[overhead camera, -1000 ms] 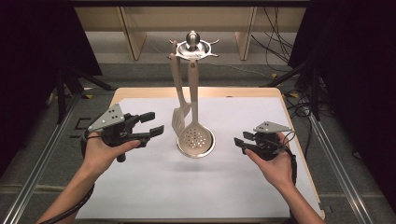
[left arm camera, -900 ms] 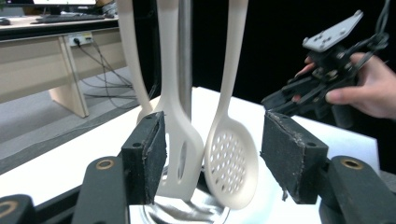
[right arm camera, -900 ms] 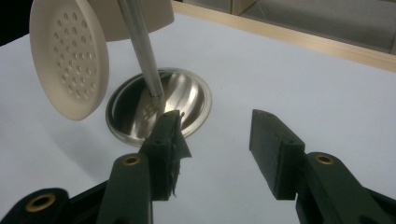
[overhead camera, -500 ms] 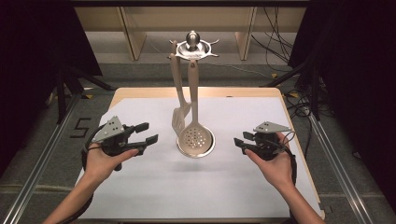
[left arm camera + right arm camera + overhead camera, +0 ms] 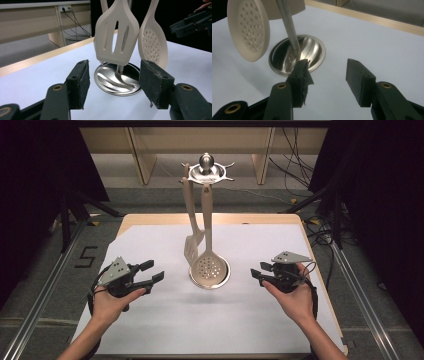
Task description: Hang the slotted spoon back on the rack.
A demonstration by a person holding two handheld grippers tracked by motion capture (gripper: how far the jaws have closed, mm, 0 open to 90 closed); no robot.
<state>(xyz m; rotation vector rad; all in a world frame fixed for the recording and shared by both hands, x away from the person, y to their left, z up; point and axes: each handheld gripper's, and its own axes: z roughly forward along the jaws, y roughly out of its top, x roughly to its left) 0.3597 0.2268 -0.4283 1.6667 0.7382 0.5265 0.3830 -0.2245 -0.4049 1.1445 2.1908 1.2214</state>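
A metal utensil stand [image 5: 206,169] rises from a round steel base [image 5: 222,278] at the table's middle. From its top ring hang a cream slotted spatula [image 5: 192,247] and a cream perforated skimmer [image 5: 207,268]. My left gripper [image 5: 151,272] is held open at the left of the base, pointing toward it, with nothing between its jaws. In the left gripper view the spatula [image 5: 116,35] and skimmer [image 5: 152,42] hang above the base [image 5: 117,80]. My right gripper [image 5: 260,271] stays open at the right of the base, empty. In the right gripper view the skimmer [image 5: 248,30] and base [image 5: 312,51] lie ahead.
White paper [image 5: 210,320] covers the wooden table [image 5: 150,219]. Metal rails [image 5: 45,295] run along both sides on the floor, and cables [image 5: 320,227] lie at the right rear. Dark curtains flank the table.
My left gripper has drawn back toward the near left, away from the stand. The right gripper has stayed in place.
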